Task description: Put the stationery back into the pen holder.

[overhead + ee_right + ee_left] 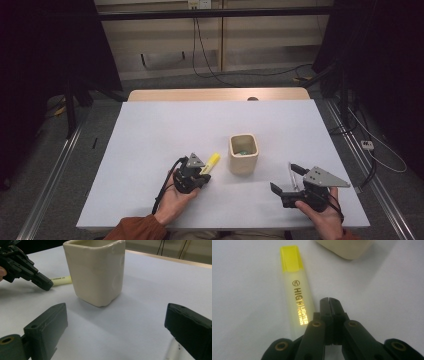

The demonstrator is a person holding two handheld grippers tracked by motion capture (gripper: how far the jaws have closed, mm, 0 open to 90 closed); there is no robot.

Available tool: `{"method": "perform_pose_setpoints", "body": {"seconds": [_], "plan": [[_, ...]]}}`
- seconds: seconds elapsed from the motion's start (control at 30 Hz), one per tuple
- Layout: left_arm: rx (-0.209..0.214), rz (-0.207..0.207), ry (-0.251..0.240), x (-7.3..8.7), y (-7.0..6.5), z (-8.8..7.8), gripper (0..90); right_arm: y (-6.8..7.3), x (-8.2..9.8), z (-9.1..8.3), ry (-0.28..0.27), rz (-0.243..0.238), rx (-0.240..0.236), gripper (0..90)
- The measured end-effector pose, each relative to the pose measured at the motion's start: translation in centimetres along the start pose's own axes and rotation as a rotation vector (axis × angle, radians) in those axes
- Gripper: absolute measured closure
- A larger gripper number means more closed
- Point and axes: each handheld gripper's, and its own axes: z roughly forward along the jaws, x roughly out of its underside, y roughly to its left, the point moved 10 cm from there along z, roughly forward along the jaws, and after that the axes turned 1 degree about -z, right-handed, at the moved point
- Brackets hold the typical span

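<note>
The left gripper has its two black jaws pressed flat together with nothing between them, the tips resting low over the white table. Just beside those tips lies a yellow highlighter, flat on the table and not touched by the jaws; its bright yellow cap points away from the gripper, and gold lettering runs along its pale barrel. In the high view the highlighter shows past the front of the left gripper, angled toward the cup, with the cap end the farther one.

Near the cap end stands a cream cup with squared sides and rounded corners, upright on the table. It sits between the two grippers, so from the right gripper view the cup hides much of the highlighter, leaving a short stretch of barrel showing beside the left gripper. Looking down into the cup from the high view, something small and greenish lies at the bottom; what it is cannot be told.

The right gripper is held well apart from the cup, its jaws spread wide and empty. A thin pale pen lies on the table between those jaws, untouched by either.
</note>
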Motion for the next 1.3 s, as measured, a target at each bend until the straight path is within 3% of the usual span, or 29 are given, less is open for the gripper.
{"method": "perform_pose_setpoints", "body": {"seconds": [0.23,0.43,0.63,0.83,0.9,1.0,1.1,1.17,1.23,1.3], "plan": [[-0.012,-0.019,0.014,0.2,0.6,-0.3,90.0,0.0,0.0,-0.1,-0.002,-0.001,0.001,4.2],[-0.020,-0.039,-0.008,0.2,1.7,-0.8,90.0,0.0,0.0,-0.1,-0.003,-0.001,-0.001,4.2],[-0.026,-0.022,-0.043,-0.3,1.5,-1.2,89.9,0.0,-0.1,0.0,-0.004,-0.003,-0.002,4.4],[0.012,-0.001,-0.100,-1.3,0.4,-1.4,78.6,-0.1,-0.2,-0.1,-0.011,-0.001,0.005,4.6],[0.009,0.007,-0.122,-1.7,0.2,-1.7,74.0,-0.1,-0.2,-0.1,-0.013,-0.007,0.002,4.6],[0.012,0.007,-0.136,-2.1,0.4,-2.0,58.2,-0.1,-0.2,-0.1,-0.011,-0.005,0.001,4.6],[0.030,-0.016,-0.117,-2.0,0.8,-1.5,35.8,-0.1,-0.2,-0.1,-0.013,-0.006,0.006,4.6],[0.017,-0.019,-0.096,-1.9,1.1,-1.2,24.1,-0.2,-0.3,-0.1,-0.017,-0.001,0.011,4.6],[0.011,-0.033,-0.083,-2.1,1.4,-1.1,17.1,-0.2,-0.3,-0.1,-0.015,-0.003,0.008,4.6],[0.031,-0.003,-0.066,-2.2,1.3,-1.1,11.6,-0.1,-0.2,0.0,-0.011,-0.005,0.004,4.6]]}}
